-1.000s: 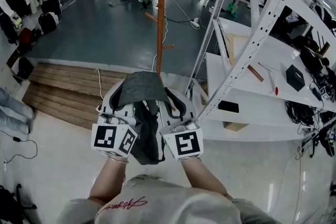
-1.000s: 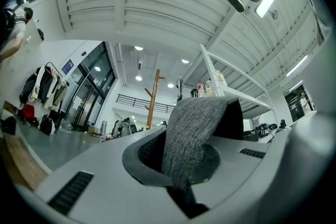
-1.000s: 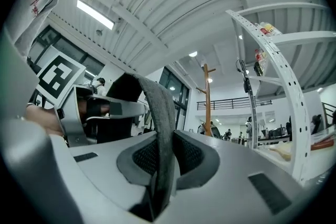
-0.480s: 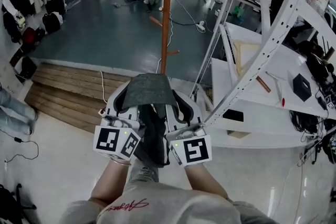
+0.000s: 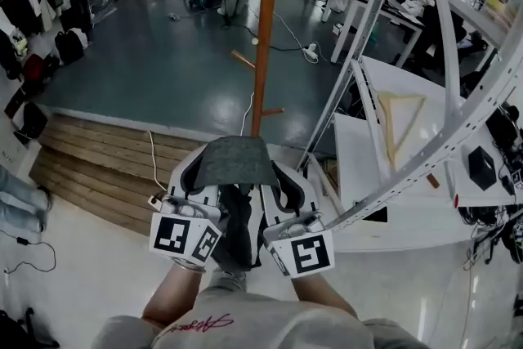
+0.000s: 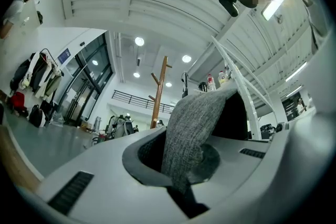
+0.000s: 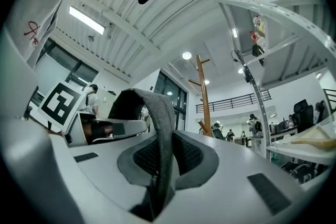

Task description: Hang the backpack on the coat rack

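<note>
Head view: the carry is under way. The left gripper (image 5: pixel 194 180) and right gripper (image 5: pixel 288 185) bear the grey strap (image 5: pixel 235 162), with the dark backpack (image 5: pixel 235 237) hanging beneath it. The wooden coat rack (image 5: pixel 263 37) stands ahead, so the next move is likely to lift the loop over a peg.

Left gripper view: the jaws are clamped on the woolly, felt-like band.

Right gripper view: the jaws are pinched on the same band, which arches away edge-on.
</note>
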